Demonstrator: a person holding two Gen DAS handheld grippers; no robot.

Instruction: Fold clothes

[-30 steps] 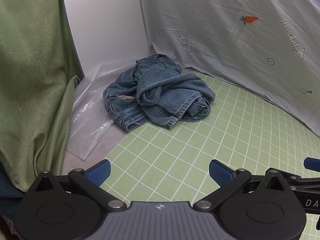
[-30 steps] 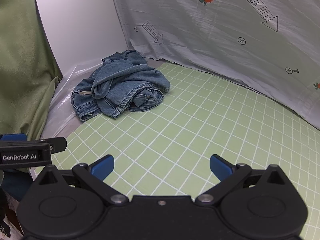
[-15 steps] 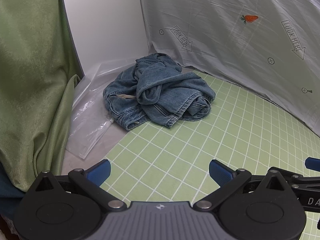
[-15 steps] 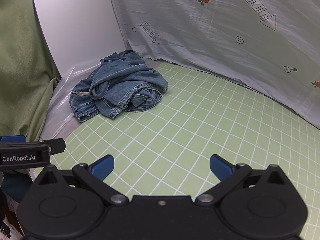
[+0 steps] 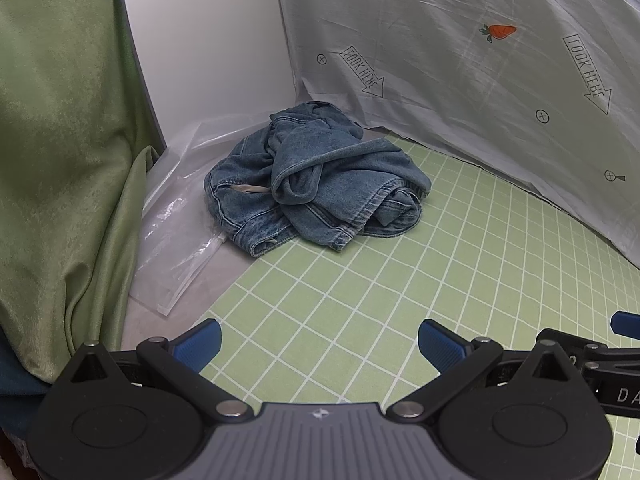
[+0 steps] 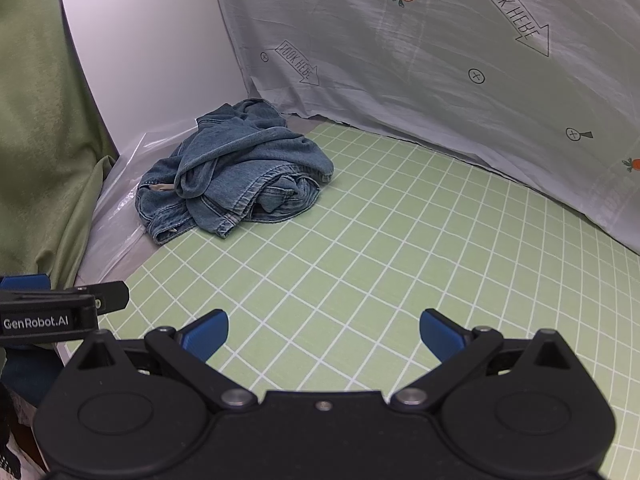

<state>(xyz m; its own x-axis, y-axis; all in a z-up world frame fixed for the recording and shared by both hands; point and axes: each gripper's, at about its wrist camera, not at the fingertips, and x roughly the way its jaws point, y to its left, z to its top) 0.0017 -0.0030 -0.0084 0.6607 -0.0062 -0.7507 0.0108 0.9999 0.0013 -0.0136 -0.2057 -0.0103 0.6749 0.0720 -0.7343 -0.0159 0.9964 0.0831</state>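
Note:
A crumpled blue denim garment (image 5: 316, 184) lies in a heap at the far left corner of the green grid mat (image 5: 400, 280), partly on clear plastic. The right wrist view shows the same denim heap (image 6: 236, 176) further off, on the mat (image 6: 380, 240). My left gripper (image 5: 319, 344) is open, blue pads wide apart, well short of the denim and holding nothing. My right gripper (image 6: 324, 330) is open too, empty, low over the mat. The left gripper's side shows at the left edge of the right wrist view.
A grey printed sheet (image 5: 460, 60) hangs behind the mat, and a white panel (image 5: 208, 48) stands beside it. A green curtain (image 5: 60, 160) drapes on the left, with a clear plastic bag (image 5: 176, 240) at its foot.
The right wrist view has shifted slightly, so the denim heap sits a little further left and lower. The left view is nearly unchanged. Both grippers stay open.

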